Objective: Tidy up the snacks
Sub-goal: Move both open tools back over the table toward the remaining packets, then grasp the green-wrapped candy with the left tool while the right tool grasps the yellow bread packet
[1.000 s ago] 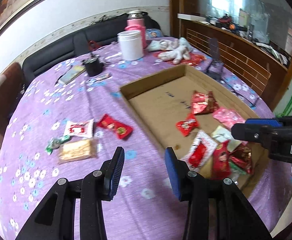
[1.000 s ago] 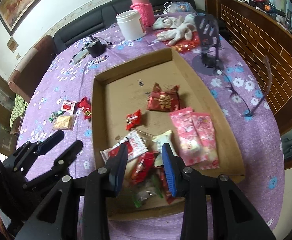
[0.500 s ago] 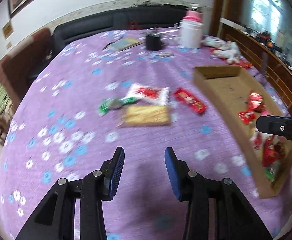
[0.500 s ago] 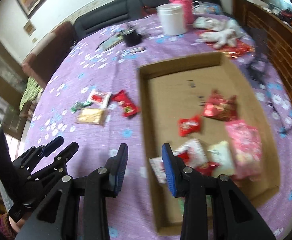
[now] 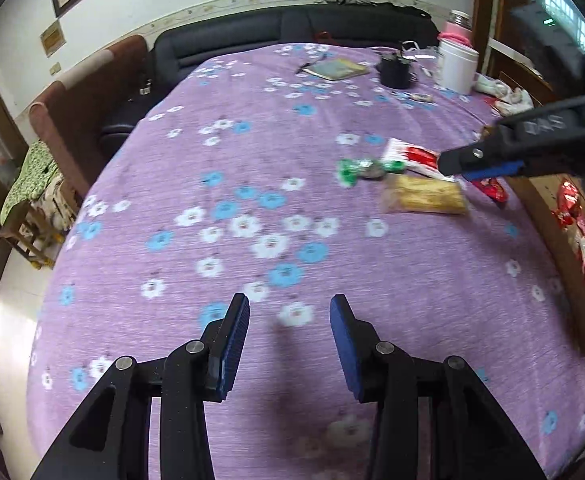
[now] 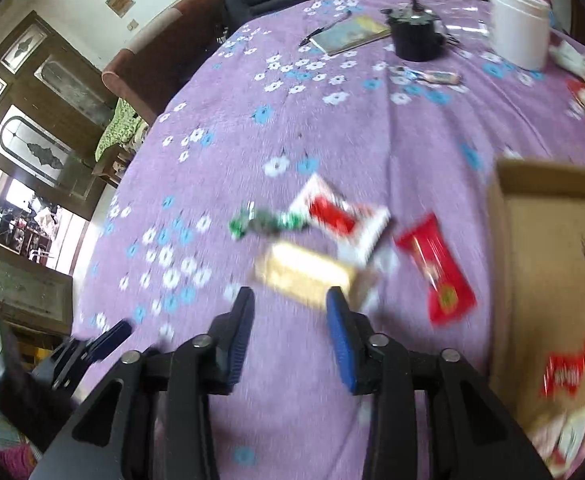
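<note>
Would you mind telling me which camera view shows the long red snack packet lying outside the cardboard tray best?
The right wrist view: the long red snack packet lies whole and unobstructed, beside the cardboard tray. In the left wrist view, the right gripper covers most of the packet.

The right gripper was over the box w/ snacks 1 s ago. Now it has swung left, away from the box, & is over the yellow snack on the desk. The left gripper swung left too & now faces bare purple cloth. Both are just as wide apart as before.
</note>
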Tool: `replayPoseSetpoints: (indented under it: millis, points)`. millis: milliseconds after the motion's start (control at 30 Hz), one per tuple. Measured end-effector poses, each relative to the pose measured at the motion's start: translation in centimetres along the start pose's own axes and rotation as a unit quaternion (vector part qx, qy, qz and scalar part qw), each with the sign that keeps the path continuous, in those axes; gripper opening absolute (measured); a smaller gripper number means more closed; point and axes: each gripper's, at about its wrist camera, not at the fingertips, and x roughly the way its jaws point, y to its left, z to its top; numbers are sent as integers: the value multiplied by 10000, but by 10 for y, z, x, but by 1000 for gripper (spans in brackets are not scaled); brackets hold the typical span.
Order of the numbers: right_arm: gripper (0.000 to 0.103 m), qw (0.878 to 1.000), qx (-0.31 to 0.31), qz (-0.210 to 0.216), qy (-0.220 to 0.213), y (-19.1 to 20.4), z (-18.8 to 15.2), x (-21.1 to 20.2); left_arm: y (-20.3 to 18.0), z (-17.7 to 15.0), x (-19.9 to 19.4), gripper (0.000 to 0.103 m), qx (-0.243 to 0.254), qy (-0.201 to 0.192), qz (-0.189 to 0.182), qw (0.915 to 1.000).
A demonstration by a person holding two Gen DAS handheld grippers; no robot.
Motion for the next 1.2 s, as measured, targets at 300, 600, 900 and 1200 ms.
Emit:
replayPoseSetpoints:
  millis: [300,600,900,1200]
  points:
    - [41,9991,283,127,305,-19,16,39,27,-1,6,44,-90,20,27,10000]
    - [55,9958,-126,551,721,17,-23,25,29,12,19,44,-89,33,-172,9998]
    - [57,9895,-1213,-218,759,58,-28,37,37,19,22,44,-150,13,-236,9996]
    - [57,9871,-1248,-786,626,51,-33,44,28,55,26,45,386,26,-1199,9920]
